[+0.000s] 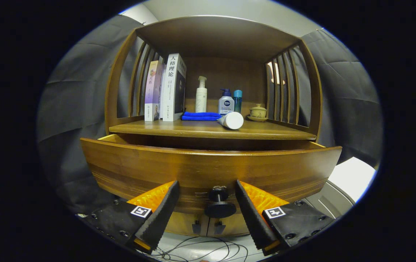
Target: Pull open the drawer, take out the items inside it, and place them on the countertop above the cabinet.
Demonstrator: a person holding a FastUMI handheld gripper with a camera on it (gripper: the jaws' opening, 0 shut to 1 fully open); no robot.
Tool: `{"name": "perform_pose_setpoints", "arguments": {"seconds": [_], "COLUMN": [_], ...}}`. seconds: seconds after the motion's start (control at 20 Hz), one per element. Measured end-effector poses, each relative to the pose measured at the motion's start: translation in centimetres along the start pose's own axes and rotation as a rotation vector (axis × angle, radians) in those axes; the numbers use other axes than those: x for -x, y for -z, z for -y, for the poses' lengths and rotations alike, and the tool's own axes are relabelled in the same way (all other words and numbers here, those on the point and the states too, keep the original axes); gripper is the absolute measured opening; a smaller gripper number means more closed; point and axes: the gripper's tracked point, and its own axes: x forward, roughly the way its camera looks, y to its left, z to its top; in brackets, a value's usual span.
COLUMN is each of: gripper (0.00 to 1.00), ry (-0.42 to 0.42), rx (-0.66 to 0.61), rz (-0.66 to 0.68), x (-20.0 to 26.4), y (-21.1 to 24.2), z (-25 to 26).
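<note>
The wooden drawer point(208, 171) stands pulled out, looking stiff and heavy. Its small round knob point(219, 204), the natural hold, sits between the open claw point(208, 203) fingers, ungripped.

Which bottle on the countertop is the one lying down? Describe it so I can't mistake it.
On the cabinet's countertop, look just right of the folded blue cloth. The white bottle lies tipped over, round end facing out; the other bottles stand upright behind it.

Dark cloth walls point(73, 91) enclose a slatted wooden cabinet point(120, 72); pale floor point(200, 251) below carries loose black cables point(208, 247).
</note>
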Motion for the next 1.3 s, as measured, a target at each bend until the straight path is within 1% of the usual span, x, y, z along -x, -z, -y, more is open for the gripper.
{"name": "perform_pose_setpoints", "arguments": {"seconds": [0.9,1.05,1.3], "gripper": [0.97,0.97,0.97], "ry": [-0.020,-0.005,-0.004], "rx": [0.017,0.043,0.006], "rz": [0.009,0.009,0.025], "x": [-6.6,-7.0,-7.5], "y": [-1.4,-1.6,-1.6], "z": [0.5,1.3,2.2]}}
